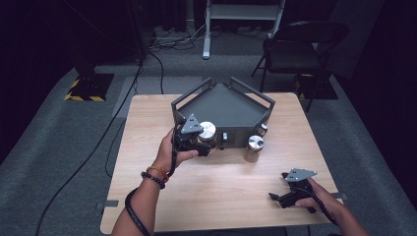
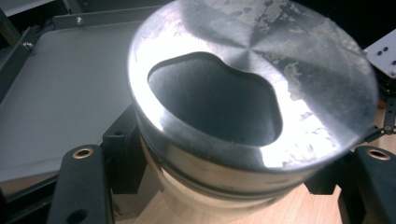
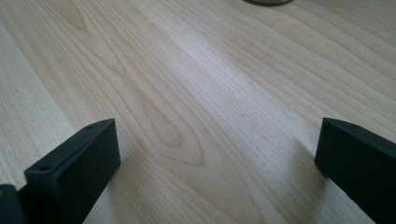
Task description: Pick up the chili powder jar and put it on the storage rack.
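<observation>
- The left gripper (image 1: 205, 143) has its jaws clamped on a metal piston (image 2: 252, 98): shiny crown, dark recessed pocket, grooved side.
- It is held just before the grey tray (image 1: 223, 105).
- A second piston (image 1: 254, 148) stands on the wooden table (image 1: 216, 191).
- The right gripper (image 1: 278, 198) rests low, jaws spread wide.

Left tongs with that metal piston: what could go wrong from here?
1. The left tongs grip the piston low on its polished side, below the wide crown; it could slip or tip.
2. It hangs beside the grey tray's front wall and could knock it.
3. A second piston stands nearby; a swing rightward could topple it.
</observation>
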`<action>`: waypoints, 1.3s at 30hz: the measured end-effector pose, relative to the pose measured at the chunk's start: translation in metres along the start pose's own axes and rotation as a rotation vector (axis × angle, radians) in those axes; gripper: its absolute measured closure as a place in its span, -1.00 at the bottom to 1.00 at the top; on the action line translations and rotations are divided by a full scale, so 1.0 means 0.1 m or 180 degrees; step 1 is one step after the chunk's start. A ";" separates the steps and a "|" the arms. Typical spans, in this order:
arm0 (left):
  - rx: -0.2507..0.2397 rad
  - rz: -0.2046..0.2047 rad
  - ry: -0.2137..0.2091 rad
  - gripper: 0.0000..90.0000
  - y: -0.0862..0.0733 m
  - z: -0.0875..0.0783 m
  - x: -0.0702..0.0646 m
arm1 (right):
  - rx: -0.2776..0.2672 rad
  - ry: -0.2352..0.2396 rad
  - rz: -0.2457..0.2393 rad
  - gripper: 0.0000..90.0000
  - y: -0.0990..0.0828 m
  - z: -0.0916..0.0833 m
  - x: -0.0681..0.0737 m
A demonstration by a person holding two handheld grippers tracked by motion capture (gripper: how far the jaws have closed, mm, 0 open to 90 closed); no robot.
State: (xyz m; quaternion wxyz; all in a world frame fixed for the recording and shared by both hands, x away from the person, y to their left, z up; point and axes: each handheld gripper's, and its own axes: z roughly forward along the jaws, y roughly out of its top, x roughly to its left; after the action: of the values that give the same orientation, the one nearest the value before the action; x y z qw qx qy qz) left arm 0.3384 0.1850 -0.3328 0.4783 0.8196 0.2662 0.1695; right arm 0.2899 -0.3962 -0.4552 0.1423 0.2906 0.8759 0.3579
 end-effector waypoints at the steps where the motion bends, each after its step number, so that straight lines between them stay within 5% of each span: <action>1: 0.0004 -0.0002 0.0000 -0.31 0.02 0.00 0.01 | 0.0000 0.0000 0.0000 -1.00 0.00 0.00 0.00; 15: -0.0029 0.0046 0.0088 -0.31 0.28 0.01 0.12 | -0.0001 0.0001 -0.0001 -1.00 0.00 0.00 0.00; 39: 0.0082 -0.0142 0.0395 -0.31 0.59 0.34 0.39 | -0.0003 0.0008 -0.0011 -1.00 0.00 0.00 -0.01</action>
State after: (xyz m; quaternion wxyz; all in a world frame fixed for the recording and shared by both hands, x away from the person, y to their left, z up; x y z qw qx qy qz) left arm 0.4034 0.1610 -0.2967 0.4539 0.8075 0.3157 0.2058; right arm 0.2905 -0.3966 -0.4554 0.1419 0.2886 0.8764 0.3584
